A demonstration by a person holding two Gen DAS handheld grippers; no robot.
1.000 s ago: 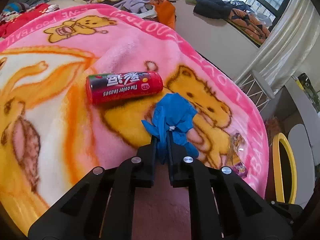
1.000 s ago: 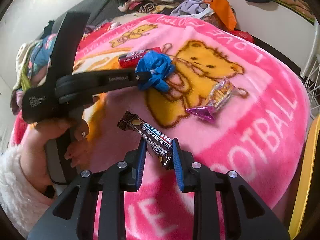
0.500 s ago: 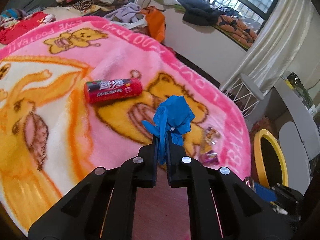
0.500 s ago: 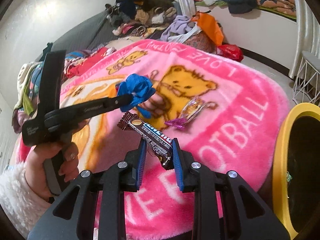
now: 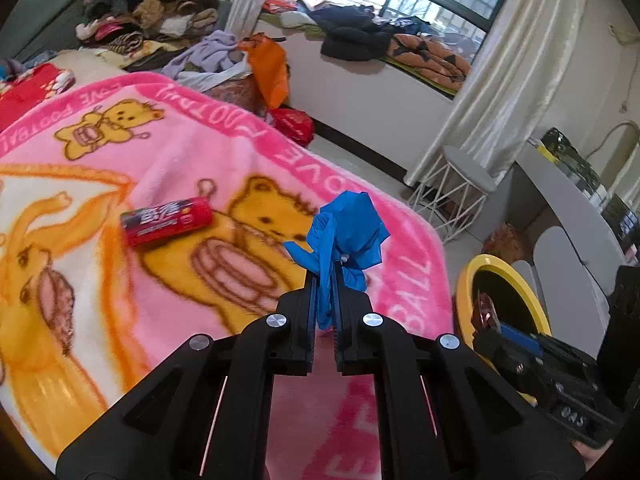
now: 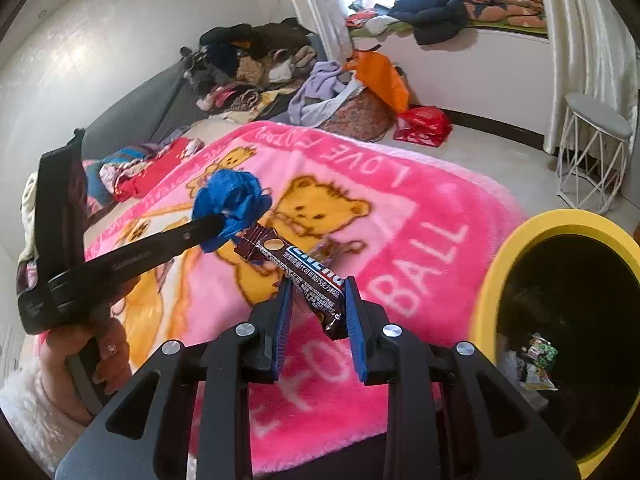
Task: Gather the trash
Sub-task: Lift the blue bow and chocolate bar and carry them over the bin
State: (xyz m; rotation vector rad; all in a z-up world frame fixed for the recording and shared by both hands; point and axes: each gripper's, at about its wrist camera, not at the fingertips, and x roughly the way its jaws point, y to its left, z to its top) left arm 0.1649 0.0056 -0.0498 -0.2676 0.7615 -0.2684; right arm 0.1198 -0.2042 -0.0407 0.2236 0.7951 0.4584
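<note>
My left gripper point(image 5: 323, 280) is shut on a crumpled blue glove point(image 5: 348, 232) and holds it above the pink bear blanket point(image 5: 192, 152); the glove also shows in the right wrist view point(image 6: 230, 204). My right gripper point(image 6: 318, 300) is shut on a dark chocolate bar wrapper point(image 6: 298, 266), held in the air beside the yellow-rimmed trash bin point(image 6: 504, 256). The bin point(image 5: 464, 280) has several wrappers point(image 6: 532, 360) at its bottom. A red can point(image 5: 166, 221) lies on the blanket, to the left of my left gripper.
A white wire stool point(image 5: 456, 192) stands past the bed's corner. Piles of clothes point(image 5: 168, 20) sit at the bed's far end and on the window ledge point(image 5: 360, 40). An orange bag point(image 5: 268, 68) and a red bag point(image 5: 292, 124) lie by the ledge.
Both grippers have lifted and swung right toward the yellow bin with their loads. The bin's opening now fills the right side of the right wrist view. The purple candy wrapper is out of sight.
</note>
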